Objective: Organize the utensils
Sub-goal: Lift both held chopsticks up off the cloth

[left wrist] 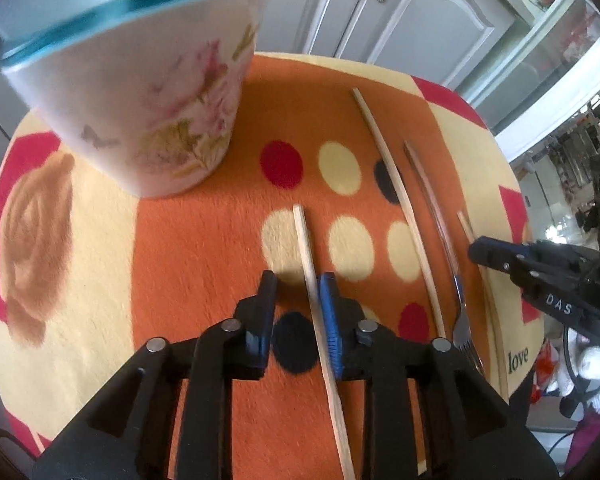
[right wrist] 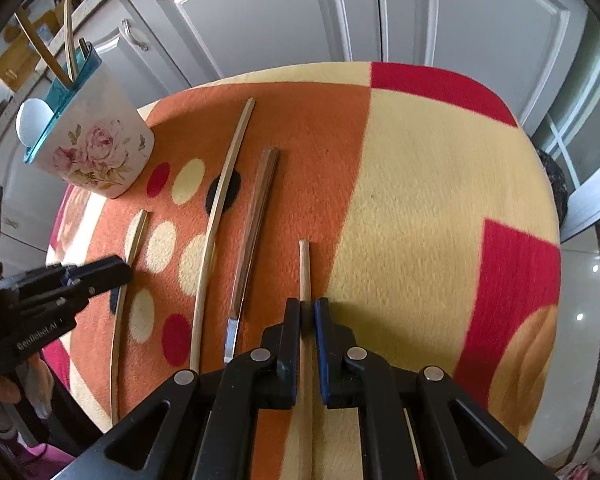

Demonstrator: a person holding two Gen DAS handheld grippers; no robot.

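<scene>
Left tongs (left wrist: 298, 280) parted, right tongs (right wrist: 308, 306) closed

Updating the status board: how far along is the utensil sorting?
Done: some chopsticks stand in the floral holder. In hand: right gripper is shut on the rightmost chopstick; left gripper is open around a second chopstick lying on the cloth. Left: those two, plus the long chopstick and the fork on the cloth.

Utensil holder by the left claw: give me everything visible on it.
The holder is a white tapered cup, ceramic by its look, with pink rose and butterfly prints and a teal rim. It stands upright on the cloth at the far left corner. Chopsticks and a white spoon stick out of it. Neither claw touches it.
</scene>
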